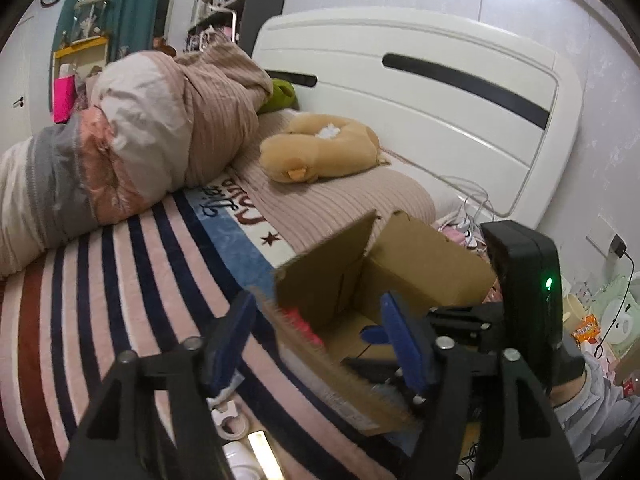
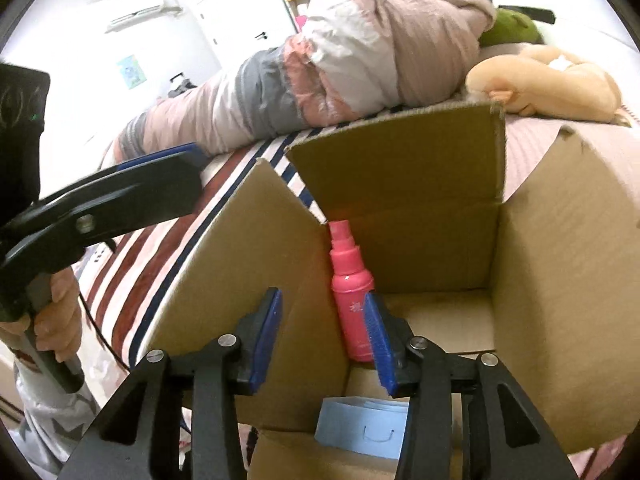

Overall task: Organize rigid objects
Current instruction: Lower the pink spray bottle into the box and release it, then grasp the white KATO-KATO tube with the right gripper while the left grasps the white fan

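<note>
An open cardboard box (image 2: 552, 280) sits on the striped bed. A pink spray bottle (image 2: 352, 292) stands upright in its far left corner; it shows as a pink patch in the left wrist view (image 1: 300, 322). My right gripper (image 2: 326, 340) is open over the box, its left finger outside the left flap, its right finger beside the bottle. My left gripper (image 1: 316, 344) is open and empty, straddling the box's near flap (image 1: 332, 376). The right gripper (image 1: 520, 304) shows over the box in the left wrist view. The left gripper (image 2: 160, 176) shows at the left in the right wrist view.
A rolled duvet (image 1: 120, 152) and a tan plush toy (image 1: 320, 148) lie further up the bed, before a white headboard (image 1: 420, 92). A light blue card (image 2: 364, 428) lies at the box's near side. Small white items (image 1: 232, 420) lie below the left gripper.
</note>
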`<state>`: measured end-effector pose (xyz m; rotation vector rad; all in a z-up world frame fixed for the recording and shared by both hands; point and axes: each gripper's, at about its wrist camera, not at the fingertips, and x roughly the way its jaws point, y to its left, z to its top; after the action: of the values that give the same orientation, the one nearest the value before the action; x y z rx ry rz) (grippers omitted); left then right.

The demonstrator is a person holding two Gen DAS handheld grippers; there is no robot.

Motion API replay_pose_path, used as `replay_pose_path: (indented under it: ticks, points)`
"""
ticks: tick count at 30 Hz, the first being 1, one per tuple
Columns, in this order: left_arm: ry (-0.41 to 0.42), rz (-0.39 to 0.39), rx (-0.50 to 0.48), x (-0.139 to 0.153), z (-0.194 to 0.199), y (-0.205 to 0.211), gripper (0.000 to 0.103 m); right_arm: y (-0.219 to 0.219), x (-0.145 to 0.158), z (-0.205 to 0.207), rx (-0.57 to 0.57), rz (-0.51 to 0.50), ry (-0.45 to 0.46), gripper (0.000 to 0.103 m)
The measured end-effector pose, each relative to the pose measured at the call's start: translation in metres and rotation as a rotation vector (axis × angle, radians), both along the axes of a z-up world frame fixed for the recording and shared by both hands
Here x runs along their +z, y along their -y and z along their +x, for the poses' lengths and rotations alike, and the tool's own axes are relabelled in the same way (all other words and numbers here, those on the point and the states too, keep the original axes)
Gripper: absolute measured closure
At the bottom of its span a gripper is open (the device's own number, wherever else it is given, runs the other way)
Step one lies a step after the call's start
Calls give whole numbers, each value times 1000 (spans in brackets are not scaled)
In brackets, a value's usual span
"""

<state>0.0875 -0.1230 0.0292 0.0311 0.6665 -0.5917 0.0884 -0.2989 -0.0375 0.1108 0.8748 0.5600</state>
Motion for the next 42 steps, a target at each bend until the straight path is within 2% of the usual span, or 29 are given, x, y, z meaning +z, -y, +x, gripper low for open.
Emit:
replay_pose_path:
  ticks: [5, 7, 10, 14, 16, 20, 24, 31, 37, 38, 42]
  points:
    - [22, -6, 57, 10, -19, -32, 39, 1, 30, -18, -28, -26, 75, 65]
    - [37, -2, 82, 14, -28, -47, 37, -6, 51, -33, -29, -38, 152, 65]
    - [52, 11, 129, 15, -40, -73, 35, -29, 73, -52, 56, -31, 223, 65]
    - [62, 37, 196, 7, -56, -110, 33, -72, 78, -74, 214, -18, 227, 65]
    - [57, 48, 224, -4, -62, -126, 29, -94, 70, -79, 280, -26, 209, 65]
    - [19, 54, 248, -36, -68, -155, 28, -132, 42, -92, 388, -83, 180, 65]
    - [-22, 37, 257, -68, -70, -178, 28, -163, -2, -99, 498, -159, 107, 63]
    - [-99, 12, 258, -118, -70, -195, 28, -185, -71, -94, 537, -327, 46, 61]
    - [-145, -16, 251, -143, -69, -197, 28, -189, -94, -91, 568, -420, 42, 62]
    - [-149, -20, 249, -146, -70, -197, 28, -192, -95, -91, 572, -431, 47, 70]
    - [-155, -37, 236, -152, -70, -194, 28, -191, -90, -103, 575, -444, 90, 72]
